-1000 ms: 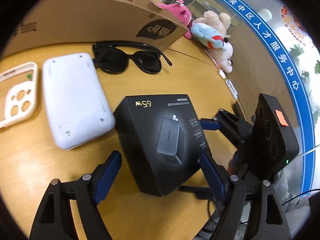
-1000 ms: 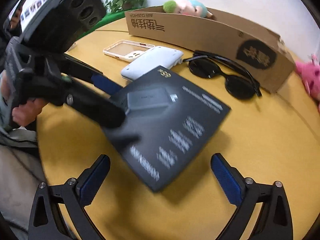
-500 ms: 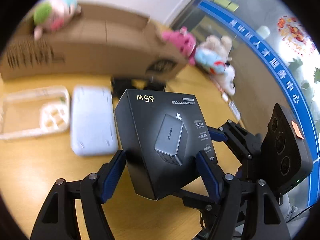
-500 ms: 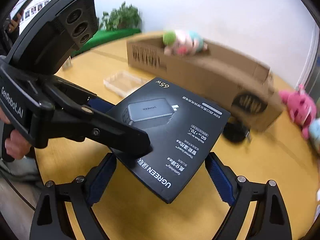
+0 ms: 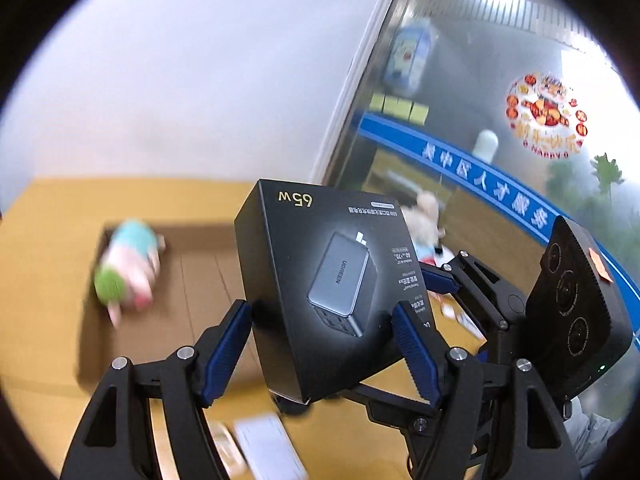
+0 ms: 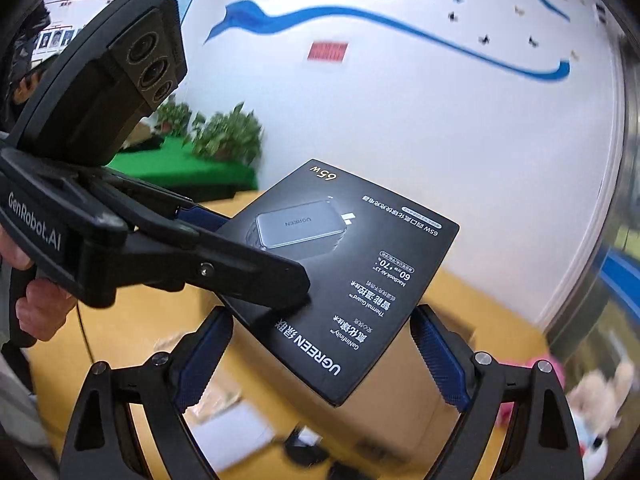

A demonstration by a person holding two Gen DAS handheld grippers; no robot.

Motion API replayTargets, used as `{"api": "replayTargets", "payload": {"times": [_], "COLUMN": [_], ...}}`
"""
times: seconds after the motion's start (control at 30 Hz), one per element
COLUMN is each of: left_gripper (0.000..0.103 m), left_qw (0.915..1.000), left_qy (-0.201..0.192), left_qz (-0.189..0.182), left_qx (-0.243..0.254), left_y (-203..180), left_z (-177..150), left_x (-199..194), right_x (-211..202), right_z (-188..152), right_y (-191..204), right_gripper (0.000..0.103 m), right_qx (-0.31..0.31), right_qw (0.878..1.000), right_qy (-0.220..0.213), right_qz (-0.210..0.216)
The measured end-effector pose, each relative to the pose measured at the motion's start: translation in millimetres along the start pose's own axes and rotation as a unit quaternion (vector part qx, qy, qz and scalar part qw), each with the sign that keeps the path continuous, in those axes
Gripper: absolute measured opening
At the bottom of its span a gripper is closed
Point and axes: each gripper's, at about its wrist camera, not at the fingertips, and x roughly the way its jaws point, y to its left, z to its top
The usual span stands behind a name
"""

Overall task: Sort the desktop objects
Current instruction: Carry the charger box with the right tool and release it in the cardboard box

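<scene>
A black charger box (image 5: 320,264) marked "65w" hangs in the air above the wooden table (image 5: 40,240), tilted. My left gripper (image 5: 322,312) is shut on it, its blue pads pressing two opposite edges near the box's lower end. In the right wrist view the same box (image 6: 360,264) sits between the blue pads of my right gripper (image 6: 320,320), which touch its other two edges. One left gripper finger (image 6: 256,276) crosses in front of the box there. A hand (image 6: 36,308) holds the left gripper's handle.
Below, an open cardboard box (image 5: 208,280) holds a plush toy (image 5: 124,268). A white power bank (image 5: 268,448) and a phone case (image 5: 224,448) lie on the table, blurred. More plush toys (image 6: 600,400) sit at the right. A white wall and a glass partition (image 5: 500,100) stand behind.
Both grippers closed on the charger box and rose with it off the table. Both views have tilted up, so the wall now fills them and the table items have dropped to the bottom.
</scene>
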Motion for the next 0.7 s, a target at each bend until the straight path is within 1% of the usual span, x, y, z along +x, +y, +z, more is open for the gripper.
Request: {"api": "replayTargets", "payload": {"times": [0.1,0.27,0.37,0.43,0.6,0.7], "left_gripper": [0.072,0.072,0.072,0.072,0.072,0.072], "left_qw": [0.9998,0.9994,0.9994,0.9994,0.9995,0.9994], "left_qy": [-0.018,-0.031,-0.034,-0.032,-0.016,0.005], "left_qz": [0.001,-0.001,-0.001,0.007,0.027,0.031], "left_qx": [0.008,0.016,0.011,0.008,0.0,-0.014], "left_y": [11,30,43,53,79,100], "left_z": [36,87,110,121,144,151], "left_x": [5,18,32,45,83,115], "right_x": [15,45,70,92,140,179], "right_z": [27,66,81,90,94,85], "right_y": [-20,-58,-76,-83,-112,-133], "right_gripper": [0.09,0.09,0.09,0.09,0.09,0.09], "right_qx": [0.004,0.014,0.013,0.013,0.024,0.045], "right_qw": [1.0,0.999,0.999,0.999,0.999,0.998], "right_qy": [-0.019,-0.048,-0.049,-0.045,-0.029,-0.01], "right_qz": [-0.003,0.003,0.009,0.012,0.024,0.039]}}
